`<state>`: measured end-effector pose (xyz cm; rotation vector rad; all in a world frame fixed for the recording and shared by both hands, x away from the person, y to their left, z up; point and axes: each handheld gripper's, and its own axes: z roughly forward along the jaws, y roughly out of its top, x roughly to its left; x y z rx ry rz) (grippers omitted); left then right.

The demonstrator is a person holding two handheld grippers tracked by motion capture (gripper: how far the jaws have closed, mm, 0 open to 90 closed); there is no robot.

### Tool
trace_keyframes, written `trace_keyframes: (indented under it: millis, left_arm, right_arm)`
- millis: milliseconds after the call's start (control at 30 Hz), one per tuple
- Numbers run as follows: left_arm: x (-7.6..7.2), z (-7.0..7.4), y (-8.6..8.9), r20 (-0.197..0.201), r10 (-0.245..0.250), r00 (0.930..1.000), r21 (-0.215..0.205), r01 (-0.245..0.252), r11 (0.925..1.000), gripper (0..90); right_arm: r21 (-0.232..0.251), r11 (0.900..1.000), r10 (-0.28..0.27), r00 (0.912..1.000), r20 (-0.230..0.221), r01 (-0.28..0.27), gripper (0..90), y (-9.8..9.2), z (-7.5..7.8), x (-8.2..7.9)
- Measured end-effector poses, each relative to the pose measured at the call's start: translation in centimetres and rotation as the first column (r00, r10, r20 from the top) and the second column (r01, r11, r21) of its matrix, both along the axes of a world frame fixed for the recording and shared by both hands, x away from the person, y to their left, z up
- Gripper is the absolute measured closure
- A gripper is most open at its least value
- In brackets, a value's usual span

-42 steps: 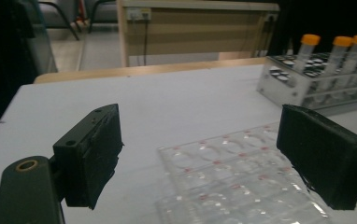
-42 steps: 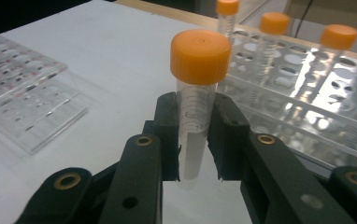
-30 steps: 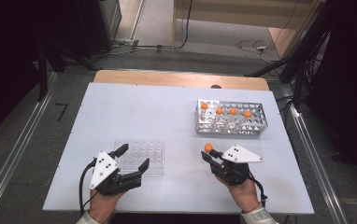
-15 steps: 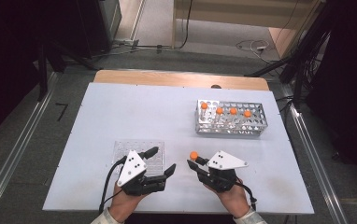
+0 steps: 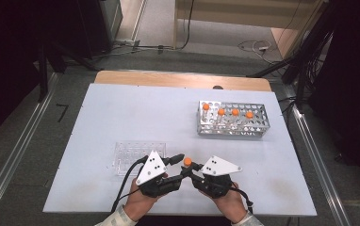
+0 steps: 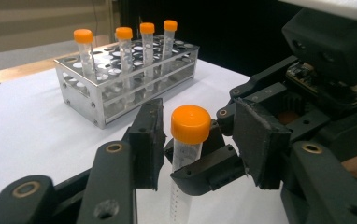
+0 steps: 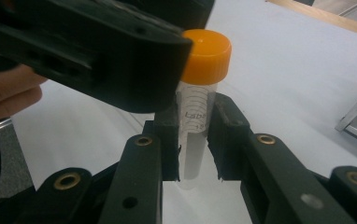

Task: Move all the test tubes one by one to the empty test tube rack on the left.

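A clear tube with an orange cap stands upright in my right gripper, which is shut on its body below the cap. In the high view the cap shows between the two grippers near the table's front edge. My left gripper is open, with one jaw on each side of the tube's top and a gap on both sides. In the high view the left gripper and right gripper meet nose to nose.
A metal tube rack with several orange-capped tubes stands at the back right. A clear plastic well plate lies just left of and behind my left gripper. The white table is bare at the back left.
Both grippers have moved toward each other near the front edge. The left one came right from beside the clear plate, and its open jaws now flank the tube that the right one holds.
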<state>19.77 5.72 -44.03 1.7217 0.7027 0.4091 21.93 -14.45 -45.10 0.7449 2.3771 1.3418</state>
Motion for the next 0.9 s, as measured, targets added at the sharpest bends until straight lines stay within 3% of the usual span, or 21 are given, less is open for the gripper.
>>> trace_keyframes:
  millis: [900]
  left_arm:
    - [0.28,-0.52,-0.20,-0.016,0.020,0.9997,0.016,-0.020,0.9997,69.3]
  right_arm:
    - [0.003,1.000,0.025,0.9997,-0.006,-0.025,72.0,0.33,-0.08,-0.14]
